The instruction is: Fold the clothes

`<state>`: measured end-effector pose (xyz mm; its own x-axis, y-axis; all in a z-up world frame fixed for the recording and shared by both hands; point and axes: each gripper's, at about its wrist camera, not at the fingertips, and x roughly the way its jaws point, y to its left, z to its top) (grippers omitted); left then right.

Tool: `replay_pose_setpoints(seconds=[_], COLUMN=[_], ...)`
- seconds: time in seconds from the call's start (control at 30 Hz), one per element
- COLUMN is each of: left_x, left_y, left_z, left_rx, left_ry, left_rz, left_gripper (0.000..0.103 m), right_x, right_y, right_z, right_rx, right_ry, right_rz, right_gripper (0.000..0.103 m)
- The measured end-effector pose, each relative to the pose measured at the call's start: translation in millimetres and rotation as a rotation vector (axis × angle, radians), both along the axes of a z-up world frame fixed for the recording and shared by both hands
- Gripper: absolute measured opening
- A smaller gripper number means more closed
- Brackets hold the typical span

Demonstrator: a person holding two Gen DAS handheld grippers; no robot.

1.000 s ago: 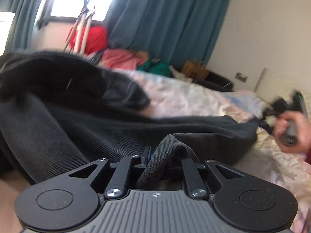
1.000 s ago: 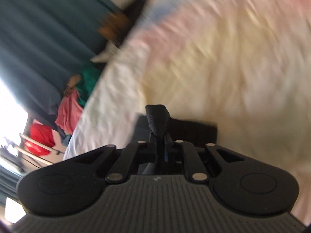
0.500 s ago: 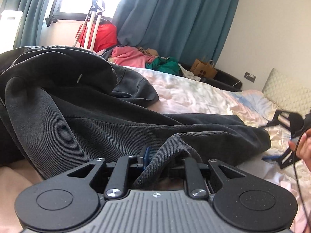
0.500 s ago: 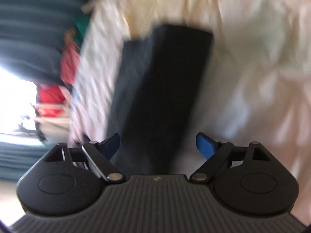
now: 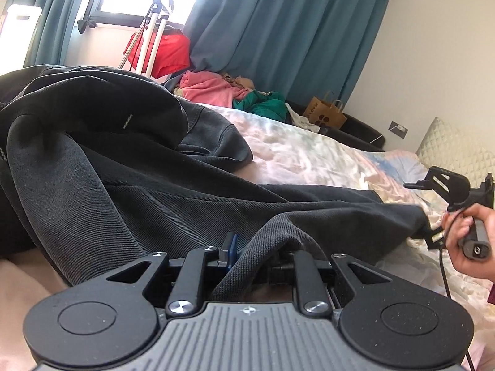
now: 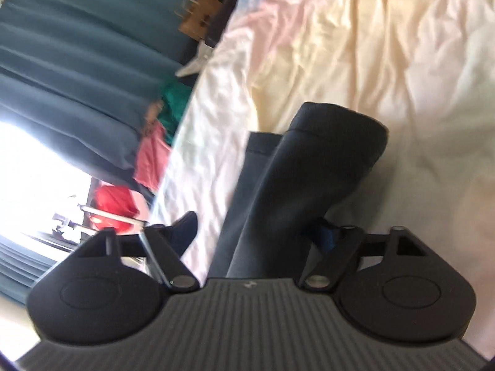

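Little of the folding looks done: the left tongs (image 5: 256, 247) clench a ridge of the rumpled dark-grey ribbed-cotton garment (image 5: 148, 191) sprawled on the bed's pastel sheet (image 5: 309, 154), while the right tongs (image 6: 256, 232), released, straddle its far end.

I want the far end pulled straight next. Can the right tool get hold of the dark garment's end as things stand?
Probably yes. The right tool is open, its fingers either side of the dark garment end on the bedsheet, nothing between. The left tool grips another fold.
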<state>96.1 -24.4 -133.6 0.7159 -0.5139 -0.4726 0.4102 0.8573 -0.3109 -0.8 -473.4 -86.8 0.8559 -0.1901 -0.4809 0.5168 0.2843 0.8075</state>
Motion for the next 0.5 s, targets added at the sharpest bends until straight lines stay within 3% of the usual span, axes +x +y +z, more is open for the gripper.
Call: replay_pose_setpoints(seconds=[0.03,0.1,0.17,0.37,0.5], left_x=[-0.1,0.5,0.5,-2.3,-2.7], left_y=[0.2,-0.2,-1.3,-1.7,-4.5], left_z=[0.5,1.3,2.0,5.3,5.1], left_rx=[-0.003,-0.01,-0.01,-0.033,-0.022], left_ry=[-0.002,-0.003,-0.006,-0.03,-0.03], left_rz=[-0.001,-0.003,-0.006,-0.019,-0.028], left_gripper=[0.018,0.018,0.019,0.024,0.025], right_x=[-1.9,-4.4,-4.5,-14.4,-13.5], right_y=[1.7,4.5,3.1,-5.0,-21.5], right_z=[4.1,11.9,20.5,46.1,22.9], right_rx=[-0.045,-0.13,-0.178,-0.323,-0.259], right_ry=[-0.011,-0.029,-0.035,-0.087,0.066], right_rz=[-0.031,-0.078,-0.074,-0.107,-0.126], right_gripper=[0.052,0.025,0.012,0.008,0.008])
